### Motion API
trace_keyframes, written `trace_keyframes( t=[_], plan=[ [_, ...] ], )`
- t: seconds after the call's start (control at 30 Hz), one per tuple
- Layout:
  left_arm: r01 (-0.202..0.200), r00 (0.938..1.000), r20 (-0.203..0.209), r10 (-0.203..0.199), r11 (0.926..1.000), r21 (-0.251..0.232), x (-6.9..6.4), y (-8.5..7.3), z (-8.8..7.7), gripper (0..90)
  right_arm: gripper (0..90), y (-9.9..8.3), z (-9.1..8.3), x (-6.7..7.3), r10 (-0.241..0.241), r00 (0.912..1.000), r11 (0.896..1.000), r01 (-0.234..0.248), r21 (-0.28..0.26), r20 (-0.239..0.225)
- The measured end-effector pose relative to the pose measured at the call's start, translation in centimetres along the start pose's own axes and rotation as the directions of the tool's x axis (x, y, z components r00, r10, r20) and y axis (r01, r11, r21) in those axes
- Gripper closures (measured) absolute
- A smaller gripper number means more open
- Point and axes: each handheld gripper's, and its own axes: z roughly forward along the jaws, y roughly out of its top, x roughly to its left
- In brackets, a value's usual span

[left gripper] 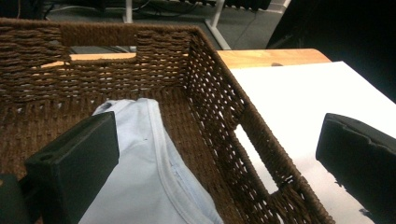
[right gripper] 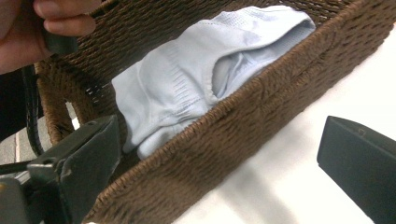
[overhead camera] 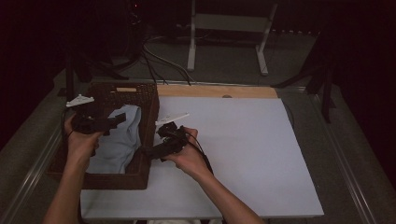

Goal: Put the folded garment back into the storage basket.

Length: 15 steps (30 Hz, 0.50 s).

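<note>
Tools, two, both with jaws apart, are hovering by one wicker basket holding one pale blue garment: left tool above it, right tool straddling its rim.

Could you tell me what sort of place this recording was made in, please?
Probably a lab or studio workstation: a white tabletop board, dark floor with trailing black cables, and a white metal stand frame behind.
</note>
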Motion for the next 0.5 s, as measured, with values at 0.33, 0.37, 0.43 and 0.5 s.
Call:
trace_keyframes(
  t=[0.33, 0.37, 0.43, 0.5],
  plan=[
    [-0.019, 0.9996, 0.022, 0.019, 0.9998, -0.006, -1.2, -0.5, 0.1, 1.1, 0.0, -0.6, -0.9, -1.0, 0.004, 0.9999, 1.000, -0.004, -0.010, 0.015],
    [-0.019, 0.9995, 0.026, 0.019, 0.9998, -0.004, -1.3, -0.6, 0.2, 1.1, 0.0, -0.7, -1.0, -1.1, 0.003, 0.9998, 1.000, -0.003, -0.011, 0.017],
    [-0.020, 0.9993, 0.030, 0.020, 0.9998, -0.006, -1.5, -0.7, 0.2, 1.1, 0.0, -0.8, -1.1, -1.2, 0.005, 0.9999, 1.000, -0.004, -0.013, 0.016],
    [-0.022, 0.9991, 0.037, 0.022, 0.9997, -0.005, -1.7, -0.8, 0.2, 1.1, 0.0, -0.9, -1.2, -1.4, 0.006, 0.9998, 1.000, -0.006, -0.015, 0.020]
  ],
)
